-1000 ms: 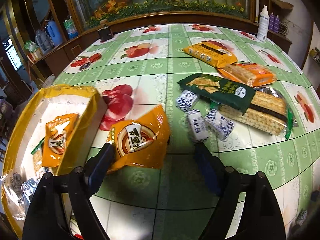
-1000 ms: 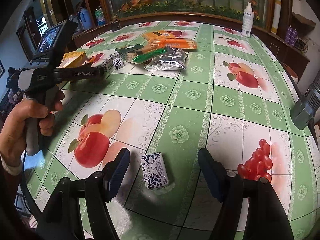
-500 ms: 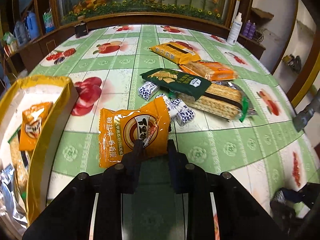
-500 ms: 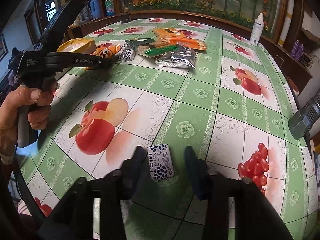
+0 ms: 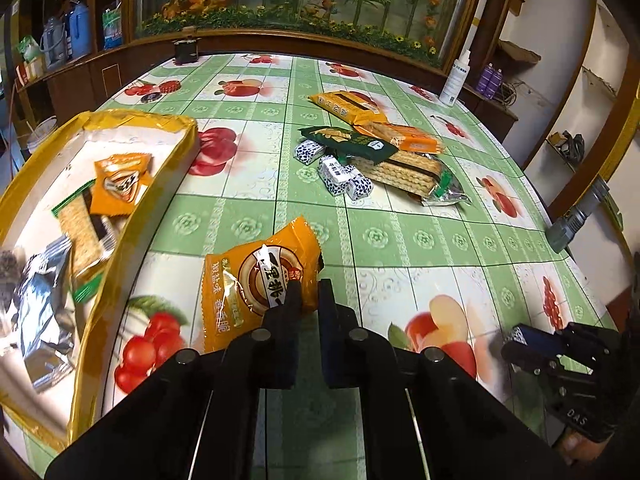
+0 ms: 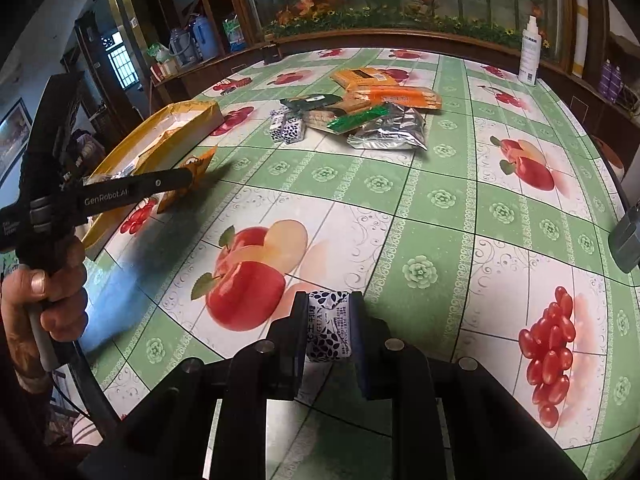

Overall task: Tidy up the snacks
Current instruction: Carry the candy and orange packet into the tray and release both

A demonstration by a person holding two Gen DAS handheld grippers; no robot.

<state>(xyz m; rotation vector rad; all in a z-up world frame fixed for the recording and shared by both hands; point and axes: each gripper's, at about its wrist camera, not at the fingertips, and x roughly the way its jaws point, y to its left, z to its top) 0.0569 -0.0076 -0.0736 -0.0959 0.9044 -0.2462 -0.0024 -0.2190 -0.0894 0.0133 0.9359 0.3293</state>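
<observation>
Fruit-print tabletop [image 5: 400, 240]: left gripper [image 5: 306, 294] fingers just closed, pinching orange snack packet [image 5: 256, 284] lifted beside yellow box [image 5: 132, 196]; right gripper [image 6: 328, 320] now pinches blue-white candy [image 6: 329, 328], so both are ready to box.

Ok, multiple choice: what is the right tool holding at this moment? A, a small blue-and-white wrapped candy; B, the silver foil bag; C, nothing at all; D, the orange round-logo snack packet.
A: in the right wrist view the right tool is shut on the small blue-and-white wrapped candy, its two fingers pressing the sides of the wrapper.
</observation>
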